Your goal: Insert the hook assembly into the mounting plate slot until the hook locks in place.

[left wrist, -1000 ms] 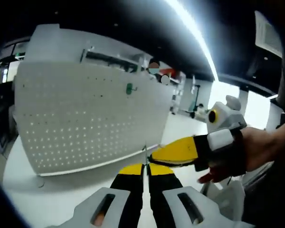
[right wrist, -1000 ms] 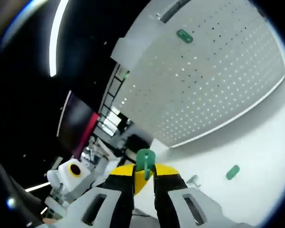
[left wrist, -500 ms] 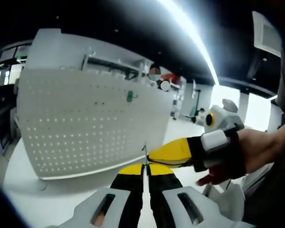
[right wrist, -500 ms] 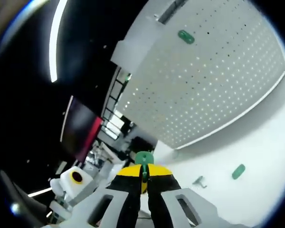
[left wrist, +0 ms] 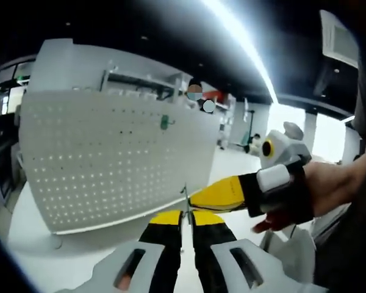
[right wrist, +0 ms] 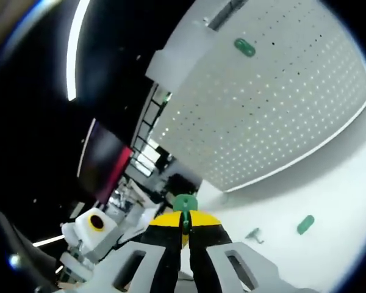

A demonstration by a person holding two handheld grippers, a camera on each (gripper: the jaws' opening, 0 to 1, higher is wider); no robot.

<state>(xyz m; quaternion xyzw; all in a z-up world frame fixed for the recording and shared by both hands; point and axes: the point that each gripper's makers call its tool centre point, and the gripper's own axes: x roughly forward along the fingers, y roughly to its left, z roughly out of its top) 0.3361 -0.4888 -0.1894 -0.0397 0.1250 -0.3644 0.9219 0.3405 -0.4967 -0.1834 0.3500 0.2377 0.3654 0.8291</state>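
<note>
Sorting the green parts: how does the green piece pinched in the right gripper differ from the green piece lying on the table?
The green piece in the right gripper is held off the table, clamped between shut jaws; the green piece on the table lies loose, untouched. The held one stands upright above the jaw tips; the loose one lies flat beside a small metal hook. Both are the same green colour.

Small green plastic piece [right wrist: 184,203] low in the middle of the right gripper view, pinched at the yellow tips. Thin metal hook [left wrist: 184,201] standing up low in the middle of the left gripper view. Another green piece [right wrist: 305,224] lying flat on white at lower right. Big white board full of holes [right wrist: 274,104], standing up, one green piece [right wrist: 244,47] stuck near its top.
</note>
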